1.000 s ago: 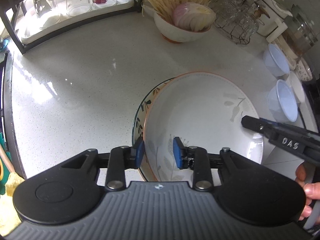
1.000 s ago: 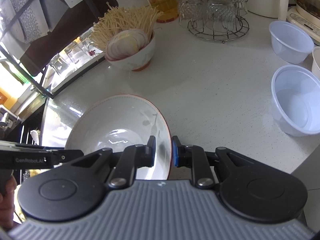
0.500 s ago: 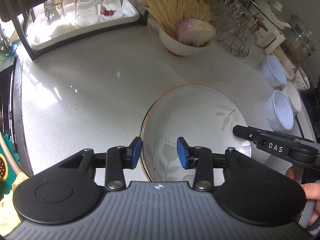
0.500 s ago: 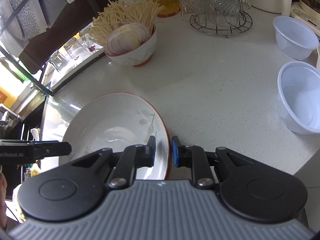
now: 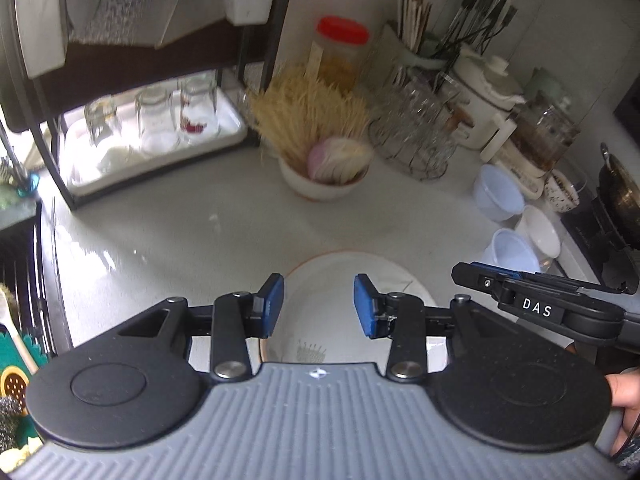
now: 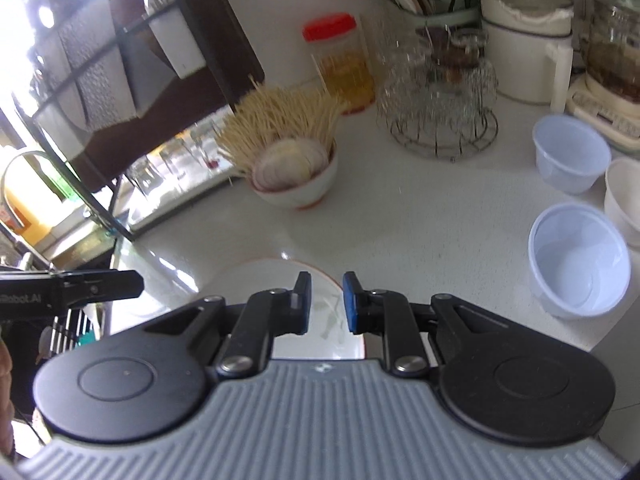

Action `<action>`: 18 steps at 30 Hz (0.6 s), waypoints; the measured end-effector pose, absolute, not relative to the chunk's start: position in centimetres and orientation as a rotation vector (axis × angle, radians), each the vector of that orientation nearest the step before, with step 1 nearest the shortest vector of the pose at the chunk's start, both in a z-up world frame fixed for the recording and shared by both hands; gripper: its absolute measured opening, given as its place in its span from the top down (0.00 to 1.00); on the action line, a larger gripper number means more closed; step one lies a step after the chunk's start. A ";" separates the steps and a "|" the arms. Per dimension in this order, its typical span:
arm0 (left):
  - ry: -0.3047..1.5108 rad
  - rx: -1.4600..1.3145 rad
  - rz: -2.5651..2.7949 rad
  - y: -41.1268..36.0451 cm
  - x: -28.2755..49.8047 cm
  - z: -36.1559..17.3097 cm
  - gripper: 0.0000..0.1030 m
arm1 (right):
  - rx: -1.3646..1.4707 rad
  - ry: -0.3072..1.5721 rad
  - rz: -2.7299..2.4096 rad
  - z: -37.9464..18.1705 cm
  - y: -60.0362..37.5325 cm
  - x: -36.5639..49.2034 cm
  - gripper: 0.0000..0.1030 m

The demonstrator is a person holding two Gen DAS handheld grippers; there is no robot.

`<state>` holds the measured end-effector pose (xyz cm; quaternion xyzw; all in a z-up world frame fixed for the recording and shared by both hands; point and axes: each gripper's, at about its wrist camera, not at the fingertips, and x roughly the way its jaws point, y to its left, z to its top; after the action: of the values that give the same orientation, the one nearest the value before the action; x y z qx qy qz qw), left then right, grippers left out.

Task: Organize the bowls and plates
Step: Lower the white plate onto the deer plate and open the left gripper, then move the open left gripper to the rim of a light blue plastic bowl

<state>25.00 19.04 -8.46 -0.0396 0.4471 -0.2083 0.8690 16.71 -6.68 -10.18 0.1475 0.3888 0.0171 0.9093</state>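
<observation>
A large white bowl with an orange rim and leaf print (image 5: 320,304) rests on the white counter, also in the right wrist view (image 6: 324,320). My left gripper (image 5: 319,305) is open above its near side, holding nothing. My right gripper (image 6: 326,302) is open, its jaws a little apart above the bowl's right rim, holding nothing. Two pale blue plastic bowls (image 6: 578,260) (image 6: 570,152) and a white bowl (image 6: 624,196) stand to the right.
A white bowl of noodles and sliced onion (image 5: 324,168) stands behind. A wire rack of glasses (image 6: 440,112), a red-lidded jar (image 6: 340,60) and appliances line the back wall. A black shelf with a tray of glasses (image 5: 152,132) is at left. The sink edge is at far left.
Both grippers let go of the bowl's rim, opened and pulled back upward. The bowl now sits on the counter, lower in both views.
</observation>
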 end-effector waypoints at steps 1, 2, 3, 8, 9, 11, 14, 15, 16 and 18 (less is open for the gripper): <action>0.923 -0.084 -0.444 19.1 24.8 -7.9 0.57 | 0.303 0.785 0.031 -9.5 -6.6 16.4 0.81; 0.908 -0.089 -0.454 19.2 24.5 -7.3 0.57 | 0.306 0.767 0.027 -8.8 -6.5 16.2 0.81; 0.894 -0.096 -0.463 19.3 24.2 -6.8 0.57 | 0.309 0.747 0.024 -7.9 -6.4 15.8 0.81; 0.849 -0.108 -0.492 20.6 22.4 -4.9 0.57 | 0.310 0.679 0.000 -4.9 -5.3 13.8 0.81; 0.843 -0.104 -0.495 20.9 22.0 -4.6 0.57 | 0.322 0.671 -0.007 -4.5 -5.1 13.2 0.81; 0.825 -0.092 -0.498 21.6 21.3 -4.0 0.57 | 0.341 0.659 -0.013 -3.9 -4.6 12.2 0.81; 0.808 -0.089 -0.501 22.9 20.2 -3.1 0.57 | 0.336 0.641 -0.036 -3.0 -3.4 10.6 0.81; 0.807 -0.092 -0.506 23.3 19.9 -2.9 0.57 | 0.335 0.635 -0.041 -2.8 -2.9 10.0 0.81; 0.804 -0.095 -0.512 23.7 19.5 -2.7 0.57 | 0.334 0.631 -0.045 -2.6 -2.5 9.5 0.81; 0.797 -0.090 -0.522 24.3 18.8 -2.5 0.57 | 0.332 0.624 -0.052 -2.4 -1.8 8.7 0.81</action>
<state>18.80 24.34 -2.46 -0.0433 0.3834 -0.2510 0.8878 8.74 -1.81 -2.44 0.1625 0.3055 -0.0254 0.9379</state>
